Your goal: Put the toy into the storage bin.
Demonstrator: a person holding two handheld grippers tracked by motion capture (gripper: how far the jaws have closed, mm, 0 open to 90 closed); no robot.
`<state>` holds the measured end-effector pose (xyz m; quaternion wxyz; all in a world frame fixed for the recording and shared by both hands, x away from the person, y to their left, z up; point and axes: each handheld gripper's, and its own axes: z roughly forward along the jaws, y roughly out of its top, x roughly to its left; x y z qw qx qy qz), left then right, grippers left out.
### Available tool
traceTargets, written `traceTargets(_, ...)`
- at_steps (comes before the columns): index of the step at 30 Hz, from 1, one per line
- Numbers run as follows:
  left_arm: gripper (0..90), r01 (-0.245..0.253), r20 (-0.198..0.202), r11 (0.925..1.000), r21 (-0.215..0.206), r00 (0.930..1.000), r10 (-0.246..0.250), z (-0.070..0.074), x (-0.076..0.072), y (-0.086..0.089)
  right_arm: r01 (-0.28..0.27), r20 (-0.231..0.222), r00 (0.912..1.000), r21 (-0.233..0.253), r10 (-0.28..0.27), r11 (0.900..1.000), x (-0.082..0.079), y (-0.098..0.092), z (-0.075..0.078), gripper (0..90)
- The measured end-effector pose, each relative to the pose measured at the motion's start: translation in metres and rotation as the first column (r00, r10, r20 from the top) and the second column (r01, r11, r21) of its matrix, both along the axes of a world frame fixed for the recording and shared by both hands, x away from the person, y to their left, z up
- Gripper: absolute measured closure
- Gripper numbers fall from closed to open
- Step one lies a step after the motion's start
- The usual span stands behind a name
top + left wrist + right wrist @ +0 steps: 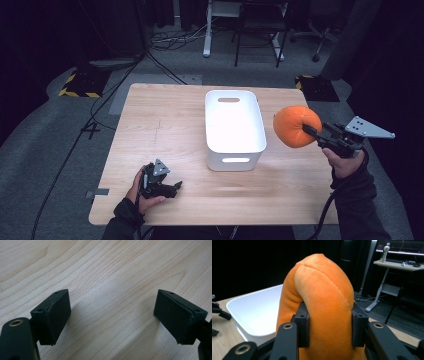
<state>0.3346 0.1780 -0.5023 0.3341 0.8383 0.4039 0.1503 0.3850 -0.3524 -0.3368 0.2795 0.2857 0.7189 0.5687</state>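
Wooden table (165,125); office chair (320,25) behind.

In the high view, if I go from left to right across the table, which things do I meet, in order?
Left gripper held low over the table → white bin, empty → orange plush toy, held up in the air → right gripper, its fingers shut on the toy.
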Motion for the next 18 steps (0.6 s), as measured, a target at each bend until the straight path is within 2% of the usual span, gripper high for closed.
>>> traceTargets(6, 14.6, -0.003, 0.004, 1.0000, 0.003, 1.0000, 0.003, 0.000, 0.000, 0.000, -0.027, 0.025, 0.9993, -0.003, 0.027, 1.000, 0.002, 0.013, 0.012, 60.4)
traceTargets(8, 14.6, -0.002, 0.001, 1.0000, 0.001, 1.0000, 0.002, 0.000, 0.000, 0.000, -0.035, 0.021, 0.9992, 0.008, 0.035, 0.999, 0.002, 0.017, 0.014, 60.3)
traceTargets(9, 14.6, -0.003, 0.000, 1.0000, 0.000, 1.0000, 0.003, 0.000, 0.000, 0.000, -0.041, 0.025, 0.9988, -0.007, 0.041, 0.999, 0.003, 0.018, 0.015, 60.3)
traceTargets(18, 14.6, -0.003, 0.004, 1.0000, 0.002, 1.0000, 0.003, 0.000, 0.000, 0.000, -0.061, 0.030, 0.9977, -0.013, 0.062, 0.998, 0.006, 0.031, 0.018, 60.3)
